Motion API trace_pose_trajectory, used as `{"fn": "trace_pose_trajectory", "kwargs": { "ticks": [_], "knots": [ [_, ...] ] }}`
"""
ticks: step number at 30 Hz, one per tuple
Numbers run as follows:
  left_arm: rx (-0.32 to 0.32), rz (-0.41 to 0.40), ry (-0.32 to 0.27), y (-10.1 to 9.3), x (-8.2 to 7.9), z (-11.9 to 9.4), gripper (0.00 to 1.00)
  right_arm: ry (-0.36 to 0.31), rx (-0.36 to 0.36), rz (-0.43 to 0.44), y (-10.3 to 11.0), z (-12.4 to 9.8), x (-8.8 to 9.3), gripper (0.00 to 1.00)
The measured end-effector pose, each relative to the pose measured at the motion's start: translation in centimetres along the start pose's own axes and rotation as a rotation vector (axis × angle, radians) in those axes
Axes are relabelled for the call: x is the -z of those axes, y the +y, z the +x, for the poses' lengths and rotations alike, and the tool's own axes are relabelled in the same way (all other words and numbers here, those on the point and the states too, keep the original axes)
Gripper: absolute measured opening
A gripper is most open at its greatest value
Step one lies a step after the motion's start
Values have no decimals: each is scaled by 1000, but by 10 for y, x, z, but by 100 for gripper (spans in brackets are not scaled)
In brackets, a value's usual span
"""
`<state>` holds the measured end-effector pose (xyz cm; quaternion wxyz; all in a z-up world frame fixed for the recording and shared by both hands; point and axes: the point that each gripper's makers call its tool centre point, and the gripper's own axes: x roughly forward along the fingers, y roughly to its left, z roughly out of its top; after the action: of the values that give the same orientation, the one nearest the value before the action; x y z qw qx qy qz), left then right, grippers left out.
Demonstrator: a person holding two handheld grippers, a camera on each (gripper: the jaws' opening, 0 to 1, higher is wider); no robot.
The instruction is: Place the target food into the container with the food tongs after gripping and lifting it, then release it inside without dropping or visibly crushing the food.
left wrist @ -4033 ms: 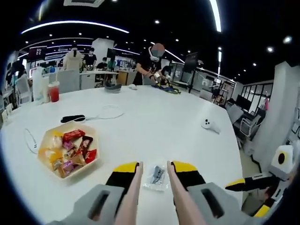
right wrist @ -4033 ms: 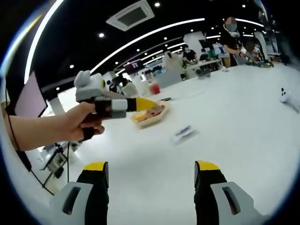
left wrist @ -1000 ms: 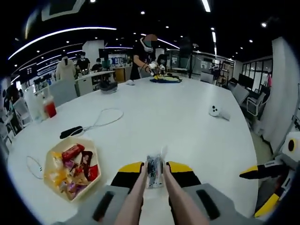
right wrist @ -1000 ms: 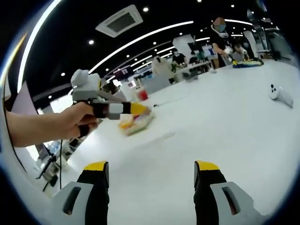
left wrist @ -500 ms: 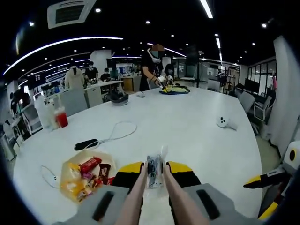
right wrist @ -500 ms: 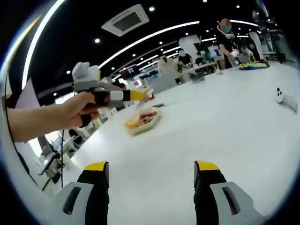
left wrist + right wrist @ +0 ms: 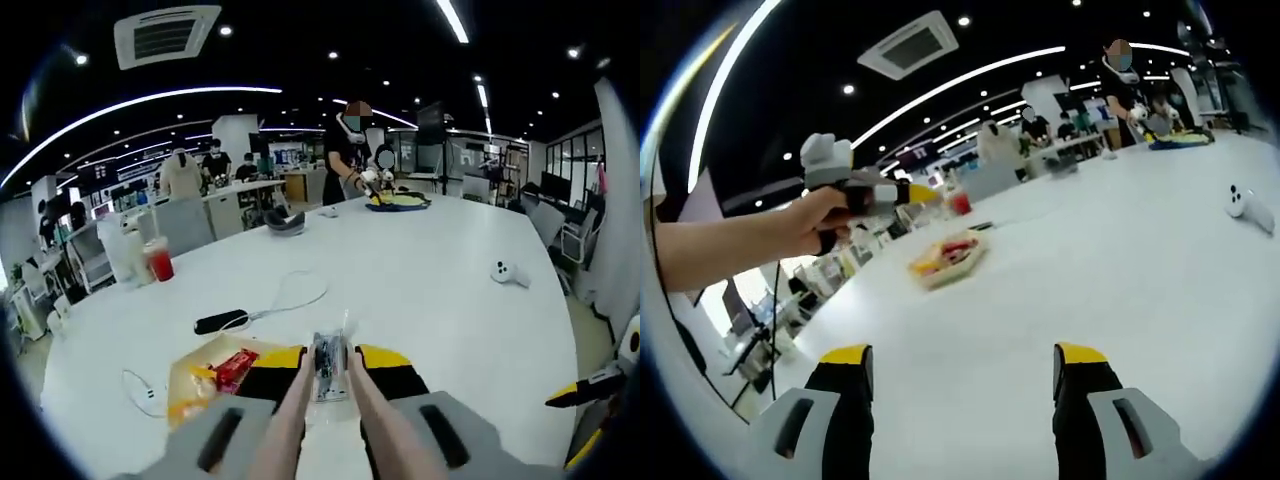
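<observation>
My left gripper (image 7: 329,374) is shut on the pink food tongs (image 7: 288,412), and their tips pinch a small clear packet (image 7: 327,356) with dark contents, held off the white table (image 7: 420,300). The yellow snack container (image 7: 200,382), holding a red bar and other wrapped sweets, lies just left of the packet, partly hidden behind the left jaw. In the right gripper view a hand holds the left gripper (image 7: 923,193) in the air, up and left of the snack container (image 7: 948,258). My right gripper (image 7: 965,368) is open and holds nothing.
A black device (image 7: 222,321) with a white cable (image 7: 300,292) lies beyond the container. A red drink cup (image 7: 158,262) stands at the far left, and a white controller (image 7: 505,272) rests to the right. People work at the table's far end.
Four seconds ago the tongs stood open around the packet on the table; now they pinch it, lifted. In the last second the left gripper has carried it toward the container. My right gripper stays open.
</observation>
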<state>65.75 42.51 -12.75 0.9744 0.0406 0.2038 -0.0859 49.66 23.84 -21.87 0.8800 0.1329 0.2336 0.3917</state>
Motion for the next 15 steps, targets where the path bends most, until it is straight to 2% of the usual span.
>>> {"fn": "trace_pose_trajectory", "kwargs": {
  "ticks": [9,13,15],
  "knots": [
    [-33,35,-28,31,-22,2,16,-28,25,6,-2,-2,-6,74],
    [-39,57,-17,42,-22,4,16,-33,18,-10,4,0,-10,74],
    [-47,105,-8,47,-23,4,17,-36,17,-15,5,0,-10,74]
  ]
}}
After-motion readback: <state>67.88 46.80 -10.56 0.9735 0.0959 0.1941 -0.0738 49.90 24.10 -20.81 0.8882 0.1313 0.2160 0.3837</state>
